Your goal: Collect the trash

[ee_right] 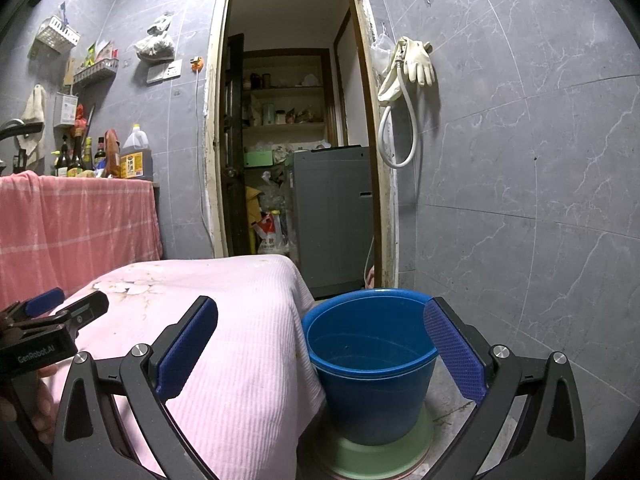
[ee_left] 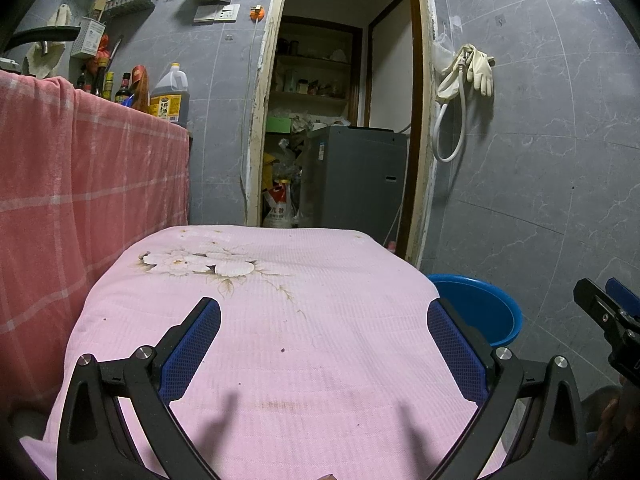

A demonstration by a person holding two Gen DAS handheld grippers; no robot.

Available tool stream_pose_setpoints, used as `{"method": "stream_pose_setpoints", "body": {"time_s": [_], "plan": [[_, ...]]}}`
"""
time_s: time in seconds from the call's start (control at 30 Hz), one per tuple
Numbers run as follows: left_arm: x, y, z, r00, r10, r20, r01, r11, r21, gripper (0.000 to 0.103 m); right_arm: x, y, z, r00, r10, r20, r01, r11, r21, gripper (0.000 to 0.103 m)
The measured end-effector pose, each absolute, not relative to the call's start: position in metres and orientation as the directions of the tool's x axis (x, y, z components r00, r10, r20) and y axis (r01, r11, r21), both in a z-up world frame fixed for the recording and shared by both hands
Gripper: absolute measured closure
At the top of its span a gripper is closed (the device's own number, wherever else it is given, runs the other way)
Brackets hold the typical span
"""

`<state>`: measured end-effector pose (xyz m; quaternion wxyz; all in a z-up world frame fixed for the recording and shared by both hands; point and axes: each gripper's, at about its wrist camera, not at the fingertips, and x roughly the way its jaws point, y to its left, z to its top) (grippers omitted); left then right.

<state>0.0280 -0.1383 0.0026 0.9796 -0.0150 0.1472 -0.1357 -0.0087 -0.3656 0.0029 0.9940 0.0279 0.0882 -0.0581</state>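
Note:
My left gripper (ee_left: pixel 324 316) is open and empty, held over a table covered by a pink flowered cloth (ee_left: pixel 260 320). No loose trash shows on the cloth, only small stains. My right gripper (ee_right: pixel 320 316) is open and empty, to the right of the table, just above and in front of a blue bucket (ee_right: pixel 370 360) that stands on a green base on the floor. The bucket looks empty inside. The bucket's rim also shows in the left wrist view (ee_left: pixel 480 304). The right gripper shows at the left wrist view's right edge (ee_left: pixel 600 304), the left gripper at the right wrist view's left edge (ee_right: pixel 60 308).
A counter draped with a red checked cloth (ee_left: pixel 80 180) stands to the left, with bottles and an oil jug (ee_left: pixel 170 96) on it. An open doorway (ee_right: pixel 296 140) lies ahead with a grey appliance (ee_right: pixel 332 216) and bags inside. Rubber gloves and a hose (ee_right: pixel 412 64) hang on the tiled wall.

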Motion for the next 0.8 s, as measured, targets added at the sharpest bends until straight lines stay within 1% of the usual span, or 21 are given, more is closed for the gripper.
{"method": "stream_pose_setpoints", "body": {"time_s": [0.37,0.8], "plan": [[0.0276,-0.1385,0.0029,0.921,-0.269,-0.283,0.262,0.963,-0.064,0.002,-0.0088,-0.3651,0.0026,0.978,-0.111,-0.178,0.121,0.992,0.046,0.0],[0.0296,-0.1407,0.0009,0.929,-0.238,-0.284,0.236,0.971,-0.041,0.002,-0.0089,-0.3644,0.0021,0.977,-0.111,-0.179,0.121,0.992,0.046,0.0]]}}
